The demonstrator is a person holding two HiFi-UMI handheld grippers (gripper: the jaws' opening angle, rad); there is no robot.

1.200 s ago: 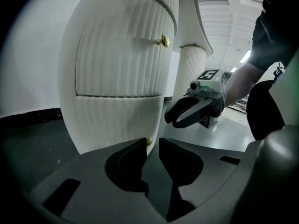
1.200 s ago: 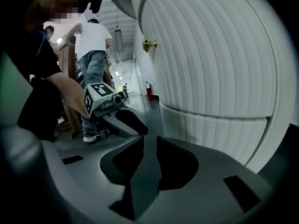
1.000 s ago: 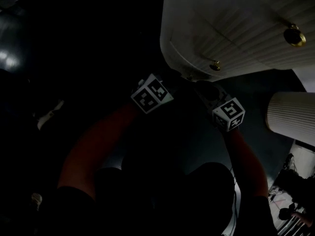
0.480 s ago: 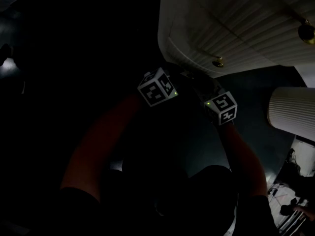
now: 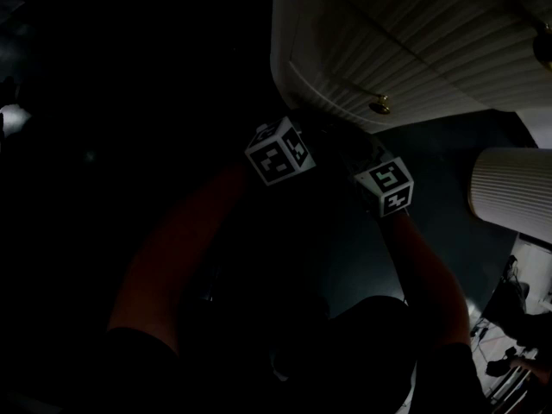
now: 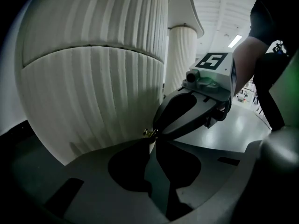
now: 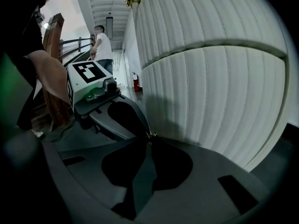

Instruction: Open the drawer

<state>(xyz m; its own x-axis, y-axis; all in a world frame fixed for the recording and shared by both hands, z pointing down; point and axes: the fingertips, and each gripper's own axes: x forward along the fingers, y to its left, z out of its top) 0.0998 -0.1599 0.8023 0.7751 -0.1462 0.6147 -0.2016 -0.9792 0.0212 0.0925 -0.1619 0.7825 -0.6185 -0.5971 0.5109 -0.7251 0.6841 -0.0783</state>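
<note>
A white ribbed cabinet (image 5: 414, 50) fills the top of the head view, and a drawer front (image 6: 93, 92) bulges in both gripper views. A small brass knob (image 6: 149, 132) on that drawer sits where both grippers meet. My left gripper (image 6: 152, 141) has its jaws closing, with the knob pinched at its fingertips. My right gripper (image 7: 149, 141) comes in from the other side with its jaws nearly together and its tips against the same knob (image 7: 151, 135). Whether it pinches the knob I cannot tell. In the head view both marker cubes (image 5: 280, 151) hide the knob.
Another brass knob (image 5: 379, 105) sits on the drawer above, and a third (image 7: 133, 0) higher up. A white fluted column (image 5: 511, 198) stands to the right on the dark floor. A person (image 7: 102, 45) stands far off by a railing.
Both grippers have moved down and closer together toward the bottom edge of the cabinet. The head view has shifted, so the cabinet sits higher and further left.
</note>
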